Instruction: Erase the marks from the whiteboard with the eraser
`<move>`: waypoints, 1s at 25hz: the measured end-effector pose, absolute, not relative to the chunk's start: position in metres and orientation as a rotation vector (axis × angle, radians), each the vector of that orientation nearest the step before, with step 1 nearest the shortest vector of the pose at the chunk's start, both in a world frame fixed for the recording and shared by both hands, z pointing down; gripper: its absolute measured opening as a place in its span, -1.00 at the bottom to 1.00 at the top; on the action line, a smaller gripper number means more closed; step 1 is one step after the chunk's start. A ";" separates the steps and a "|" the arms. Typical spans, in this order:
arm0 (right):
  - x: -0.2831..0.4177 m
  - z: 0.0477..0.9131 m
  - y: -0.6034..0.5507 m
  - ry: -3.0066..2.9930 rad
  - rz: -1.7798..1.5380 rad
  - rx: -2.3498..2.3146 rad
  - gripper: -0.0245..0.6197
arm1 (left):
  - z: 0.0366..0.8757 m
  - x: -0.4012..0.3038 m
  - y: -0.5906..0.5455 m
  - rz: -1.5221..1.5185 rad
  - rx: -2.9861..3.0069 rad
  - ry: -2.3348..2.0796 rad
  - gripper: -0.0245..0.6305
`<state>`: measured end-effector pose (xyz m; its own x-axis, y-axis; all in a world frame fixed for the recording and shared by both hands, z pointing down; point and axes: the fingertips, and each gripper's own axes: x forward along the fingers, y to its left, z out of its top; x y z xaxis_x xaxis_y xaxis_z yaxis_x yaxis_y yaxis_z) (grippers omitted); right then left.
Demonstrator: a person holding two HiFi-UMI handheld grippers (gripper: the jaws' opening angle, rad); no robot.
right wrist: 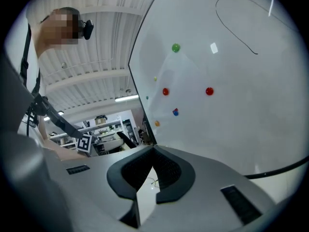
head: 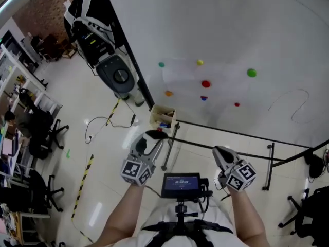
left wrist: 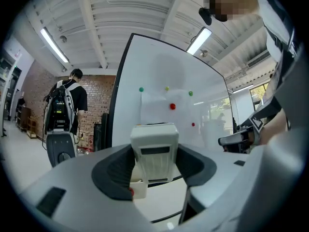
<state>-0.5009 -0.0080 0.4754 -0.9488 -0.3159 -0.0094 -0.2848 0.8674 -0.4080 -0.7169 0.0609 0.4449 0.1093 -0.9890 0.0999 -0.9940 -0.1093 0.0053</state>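
Head view: the whiteboard (head: 231,30) stands ahead, with coloured magnets (head: 251,72) dotted across it and a thin looping mark (head: 294,107) toward its right; the left gripper (head: 150,139) and the right gripper (head: 222,154) hang side by side below it, both clear of the board.

Left gripper view: the jaws clamp the white eraser (left wrist: 154,151) between their pads (its far end faces the board); it is well short of the whiteboard.

Right gripper view: the jaws meet at their tips with nothing between them; the curved mark shows high on the board.
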 end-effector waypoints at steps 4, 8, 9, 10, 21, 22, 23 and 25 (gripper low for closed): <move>-0.495 0.462 0.019 2.952 -0.593 -0.536 -0.88 | 0.468 -0.702 0.098 0.183 2.251 -1.984 -0.02; -0.471 0.438 0.051 2.880 -0.534 -0.630 -0.88 | 0.507 -0.677 0.138 0.228 2.208 -1.852 -0.02; -0.465 0.436 0.063 2.874 -0.529 -0.653 -0.88 | 0.513 -0.671 0.149 0.227 2.212 -1.820 -0.02; -0.460 0.437 0.074 2.871 -0.528 -0.676 -0.88 | 0.518 -0.664 0.158 0.229 2.224 -1.788 -0.01; -0.350 0.446 0.125 2.750 -0.509 -1.086 -0.88 | 0.495 -0.523 0.139 0.131 2.621 -1.343 -0.01; -0.339 0.443 0.128 2.737 -0.490 -1.111 -0.88 | 0.494 -0.511 0.139 0.140 2.640 -1.315 -0.01; -0.329 0.440 0.129 2.724 -0.475 -1.133 -0.88 | 0.493 -0.499 0.138 0.147 2.652 -1.294 -0.01; -0.307 0.434 0.129 2.692 -0.460 -1.166 -0.88 | 0.493 -0.480 0.135 0.167 2.662 -1.260 -0.01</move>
<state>-0.3069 0.1290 0.4339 -0.6790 -0.7333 -0.0344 -0.6802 0.6461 -0.3462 -0.4802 0.1353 0.4928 0.6320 -0.7532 0.1825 -0.7747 -0.6200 0.1238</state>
